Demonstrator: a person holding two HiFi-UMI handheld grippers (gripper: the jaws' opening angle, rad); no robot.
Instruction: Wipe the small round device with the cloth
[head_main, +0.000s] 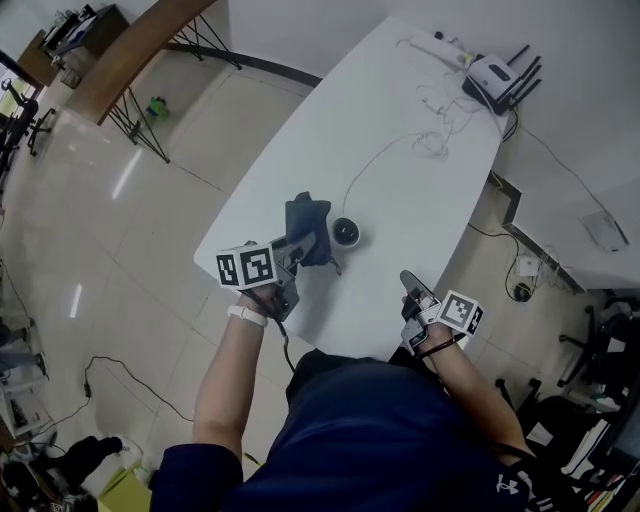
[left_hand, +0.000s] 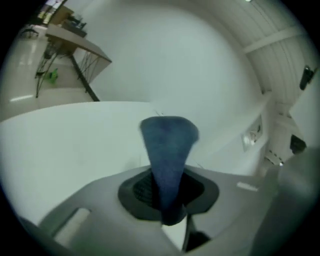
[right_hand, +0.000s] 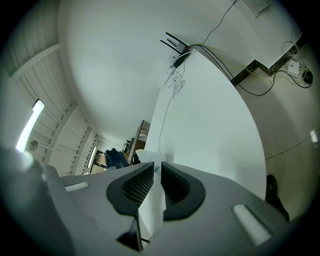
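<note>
**The little round thing might slide away**

The left gripper (head_main: 298, 245) has its fingers shut tight on the dark blue cloth (head_main: 307, 222). They pinch one end, and the rest sticks out loose past the tips. The cloth is just to the left of the small round device (head_main: 346, 233). I cannot tell if they touch yet. The device sits on the white table (head_main: 400, 190), toward the near end. A thin wire (head_main: 375, 160) runs from it to the far end, where a router (head_main: 492, 78) stands.

The right gripper (head_main: 410, 283) is well off to the right, by the near edge of the table. Its fingers are narrow, with only a thin gap, and nothing is in it.

Here is what I think could go wrong:

- The device looks small and light, and nothing holds it down. A hard rub could push it across the smooth table, so the cloth would only chase it.
- The wire could get tugged if the device slides. It could also catch in the cloth.
- Only a bit of the cloth is pinched. If it drags on the table, it could slip out of the fingers.
- The loose end is floppy, so it could fold over and miss the device.

A soft rub would be safer, I think, with the right gripper coming over to steady the device.
</note>
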